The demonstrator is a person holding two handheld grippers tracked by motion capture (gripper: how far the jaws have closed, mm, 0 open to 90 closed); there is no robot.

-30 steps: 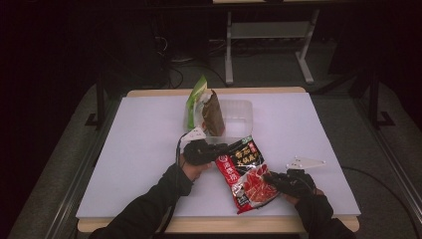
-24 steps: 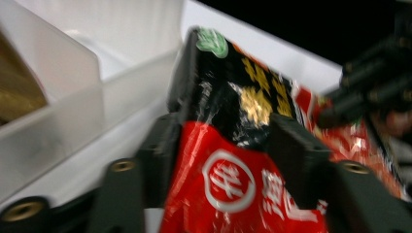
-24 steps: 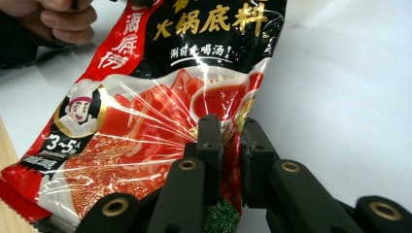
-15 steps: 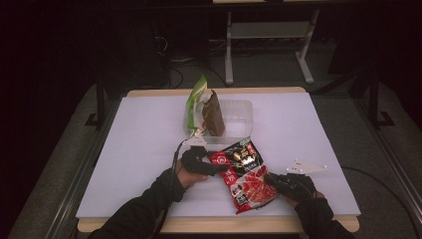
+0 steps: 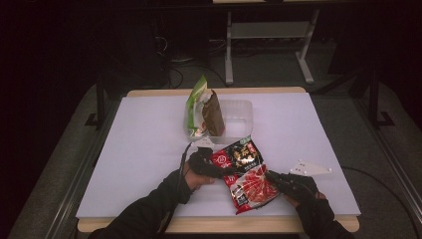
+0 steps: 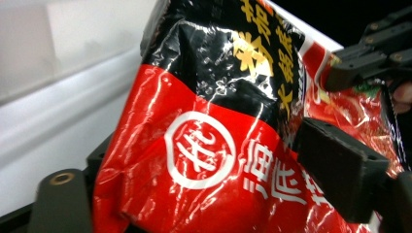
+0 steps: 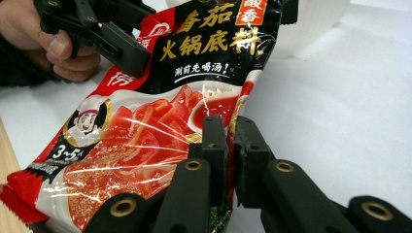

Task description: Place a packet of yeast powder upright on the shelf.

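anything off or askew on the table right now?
Mostly tidy. The clear tub holds two packets standing on end, leaning against its left wall and poking well above the rim. The red and black sauce packet lies skewed between the grippers: right gripper pinches its edge, left gripper has just opened around it. No spill or tear visible.

This is looking like a lab or recording studio rather than a home: a white-topped table (image 5: 139,149) is standing alone on grey carpet (image 5: 50,189), dark surroundings are closing in around it, cables (image 5: 184,69) are trailing over the floor behind, and a pale metal stand (image 5: 268,35) is sitting beyond it.
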